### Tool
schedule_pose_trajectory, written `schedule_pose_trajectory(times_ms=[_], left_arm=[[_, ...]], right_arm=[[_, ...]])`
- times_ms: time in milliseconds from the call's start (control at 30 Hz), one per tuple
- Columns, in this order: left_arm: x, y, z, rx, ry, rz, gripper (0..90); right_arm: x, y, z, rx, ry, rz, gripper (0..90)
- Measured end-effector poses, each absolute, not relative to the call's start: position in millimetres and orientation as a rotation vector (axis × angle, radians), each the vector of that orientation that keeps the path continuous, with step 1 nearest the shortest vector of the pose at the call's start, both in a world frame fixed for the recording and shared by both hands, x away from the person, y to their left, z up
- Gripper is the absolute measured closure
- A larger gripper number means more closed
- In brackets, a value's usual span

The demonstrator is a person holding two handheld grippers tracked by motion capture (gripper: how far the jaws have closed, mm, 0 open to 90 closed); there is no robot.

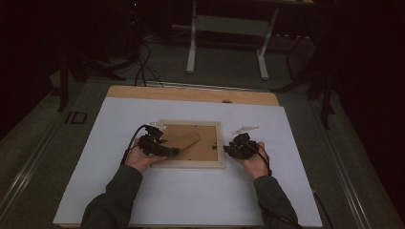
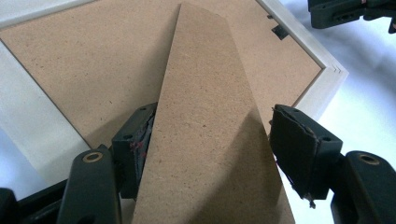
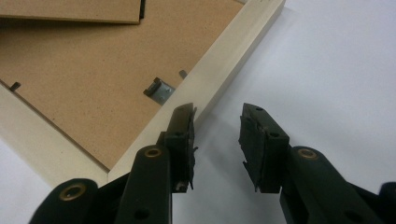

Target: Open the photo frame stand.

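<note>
A pale wooden picture frame (image 1: 191, 163) lies face down on the white sheet, its brown backing board (image 2: 93, 60) up. The tapered brown easel stand (image 2: 205, 116) rises off the board, slanting across it (image 1: 184, 140). My left gripper (image 2: 210, 154) is at the frame's near left corner (image 1: 174, 151), shut across the stand's wide end, one pad on each edge. My right gripper (image 3: 217, 135) sits at the frame's right rail (image 1: 228, 150), open, one jaw over the rail (image 3: 224, 60), the other over bare sheet, nothing between them. A small metal clip (image 3: 159, 90) sits just inside that rail.
The white sheet (image 1: 191, 200) covers most of the wooden table (image 1: 191, 94), with wide room around the frame. Grey-sleeved forearms (image 1: 112, 200) come in from the bottom. Behind the table stand white metal legs (image 1: 192, 43) and cables on the dark floor.
</note>
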State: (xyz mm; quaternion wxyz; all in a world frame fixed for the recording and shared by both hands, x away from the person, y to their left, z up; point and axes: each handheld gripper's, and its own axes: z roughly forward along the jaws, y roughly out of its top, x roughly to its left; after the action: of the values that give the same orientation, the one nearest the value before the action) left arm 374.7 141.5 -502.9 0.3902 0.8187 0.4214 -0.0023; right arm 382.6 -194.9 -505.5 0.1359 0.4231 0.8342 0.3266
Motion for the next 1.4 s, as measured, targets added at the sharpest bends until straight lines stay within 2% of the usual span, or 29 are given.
schedule_pose_trajectory(times_ms=[467,1400], left_arm=[[369.8,133.3,-499.9,2.179,1.015,0.122,37.2],[353.8,124.2,-488.8,2.197,0.902,0.328,36.9]], right_arm=[[387.0,-193.7,-504.5,1.258,2.399,0.983,64.0],[394.2,-199.6,-494.5,1.274,2.384,0.990,62.6]])
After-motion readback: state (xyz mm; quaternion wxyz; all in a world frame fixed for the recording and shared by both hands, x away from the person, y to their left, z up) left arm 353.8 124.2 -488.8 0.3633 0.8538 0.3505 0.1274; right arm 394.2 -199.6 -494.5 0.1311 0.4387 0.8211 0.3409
